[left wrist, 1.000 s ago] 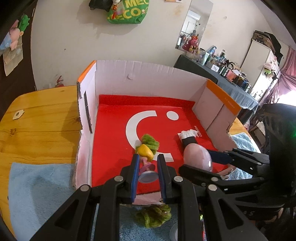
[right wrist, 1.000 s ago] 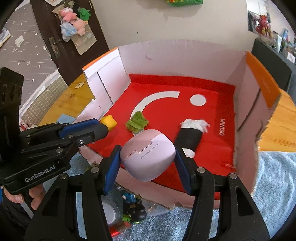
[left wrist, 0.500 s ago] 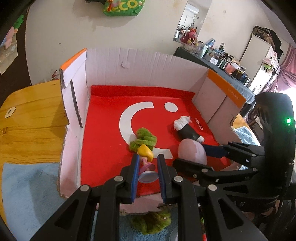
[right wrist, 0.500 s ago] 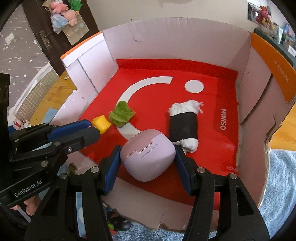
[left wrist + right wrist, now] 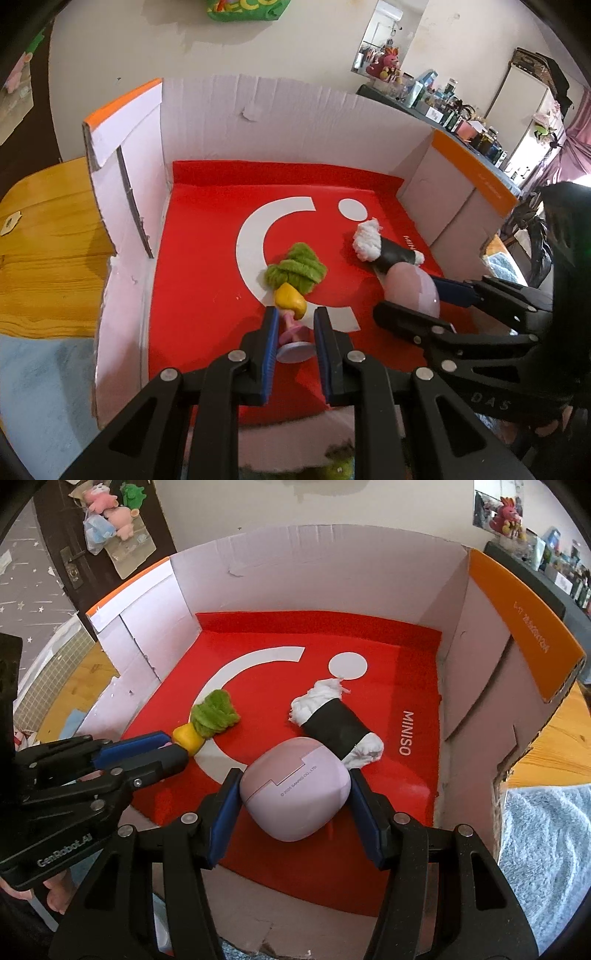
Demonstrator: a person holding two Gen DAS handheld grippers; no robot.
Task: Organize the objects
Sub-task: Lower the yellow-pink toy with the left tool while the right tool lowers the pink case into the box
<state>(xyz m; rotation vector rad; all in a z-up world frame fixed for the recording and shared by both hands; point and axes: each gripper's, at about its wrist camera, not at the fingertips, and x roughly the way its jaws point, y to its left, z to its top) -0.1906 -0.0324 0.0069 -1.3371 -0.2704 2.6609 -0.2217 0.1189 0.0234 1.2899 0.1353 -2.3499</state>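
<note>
The left hand-held gripper [image 5: 291, 325] is clamped on a small figurine [image 5: 291, 317] and the right hand-held gripper [image 5: 295, 794] on a pink case [image 5: 295, 788], both low over the near edge of the box [image 5: 332, 576]. A black-and-white roll [image 5: 336, 725] lies just beyond the case; the red floor toward the far wall is bare.

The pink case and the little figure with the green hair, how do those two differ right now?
The pink case is a smooth, rounded, one-colour lump; the figure is slim and multicoloured, with fuzzy green hair, a yellow head and a pink body on a round base. The case fills the right gripper, whose jaws stand wide; the figure sits in the left gripper, jaws nearly shut. Both are gripped over the red floor of the cardboard box.
</note>
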